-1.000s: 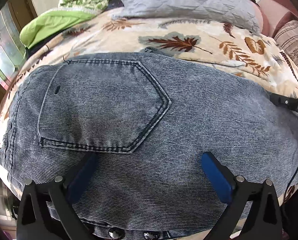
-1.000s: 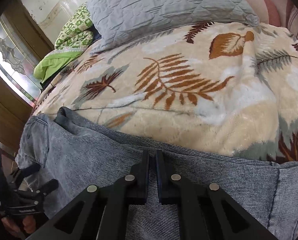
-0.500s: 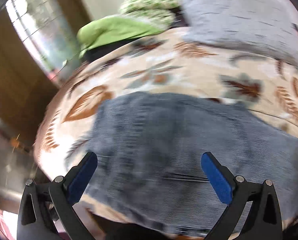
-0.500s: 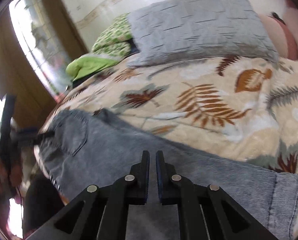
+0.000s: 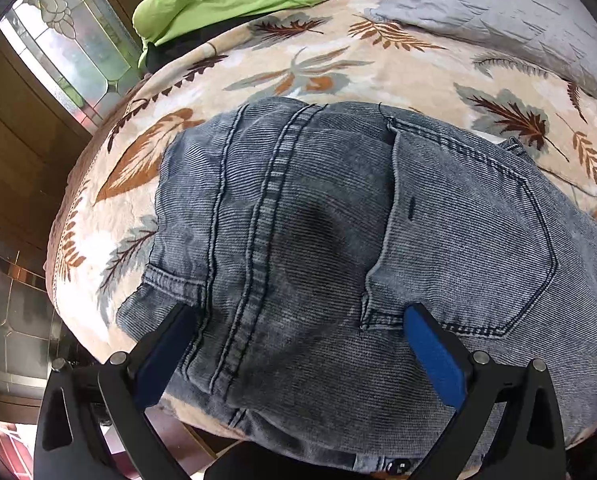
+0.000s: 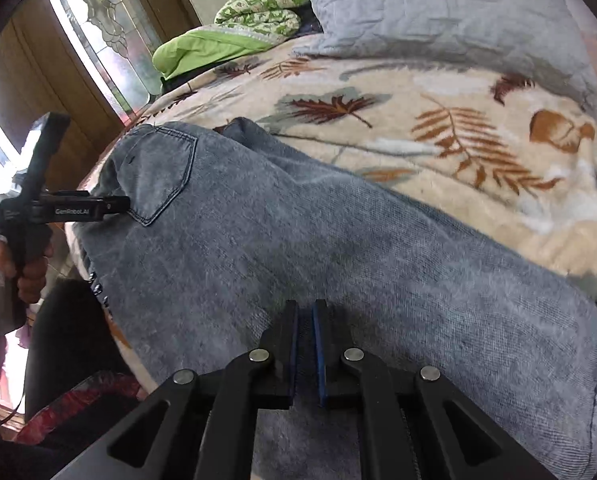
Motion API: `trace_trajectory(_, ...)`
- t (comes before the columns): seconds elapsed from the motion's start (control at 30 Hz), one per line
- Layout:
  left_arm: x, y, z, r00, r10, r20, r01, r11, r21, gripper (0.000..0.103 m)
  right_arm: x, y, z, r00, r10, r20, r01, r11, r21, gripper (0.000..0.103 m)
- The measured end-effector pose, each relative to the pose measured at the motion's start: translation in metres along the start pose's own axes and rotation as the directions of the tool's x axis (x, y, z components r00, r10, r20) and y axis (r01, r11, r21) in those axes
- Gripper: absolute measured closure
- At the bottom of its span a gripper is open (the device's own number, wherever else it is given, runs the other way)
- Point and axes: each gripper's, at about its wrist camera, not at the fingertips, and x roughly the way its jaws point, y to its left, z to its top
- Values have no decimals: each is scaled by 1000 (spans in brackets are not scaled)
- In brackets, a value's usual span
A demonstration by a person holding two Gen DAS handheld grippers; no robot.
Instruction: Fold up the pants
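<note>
Grey-blue denim pants (image 5: 338, 240) lie folded lengthwise on the leaf-print blanket (image 5: 298, 68). The waist end with a back pocket (image 5: 470, 240) is near the bed's front edge. My left gripper (image 5: 298, 320) is open, its blue pads (image 5: 430, 352) spread wide just above the waist part, holding nothing. In the right wrist view the legs (image 6: 338, 248) run to the right toward the hem. My right gripper (image 6: 305, 312) is shut over the leg, with no cloth seen between its pads. The left gripper (image 6: 114, 204) also shows there at the pocket (image 6: 158, 176).
A grey quilted pillow (image 6: 438, 12) and a green bundle of bedding (image 6: 226, 40) lie at the back of the bed. A wooden door with glass panes (image 5: 70, 52) stands to the left. The bed's edge drops off at the front left.
My left gripper swung left and back and now looks at the waist and seat seam, still open. My right gripper rose and pulled back from the leg, still shut.
</note>
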Motion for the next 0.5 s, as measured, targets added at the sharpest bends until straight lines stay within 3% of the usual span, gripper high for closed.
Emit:
trace_trajectory(0.1,-19,-3,-3,997,51,59,-52,999,14,0,-4,-2,-5,1000,12,-24,-12,1000,5,94)
trace_trajectory(0.2,-49,-15,-5,988,40,149,-48,998,50,0,-13,-1,-11,999,3,-40,-3,1000,-4,94)
trace_trajectory(0.3,-78,-40,-9,978,-47,205,23,993,120,0,-41,-9,-14,999,-27,42,27,1000,12,94)
trace_trajectory(0.37,-83,-57,-12,974,-101,204,67,983,170,0,-63,-29,-16,990,-82,113,73,994,77,94)
trace_trajectory(0.5,-76,-104,-23,971,-180,156,132,952,278,0,-80,-78,-27,982,-151,110,120,960,252,94)
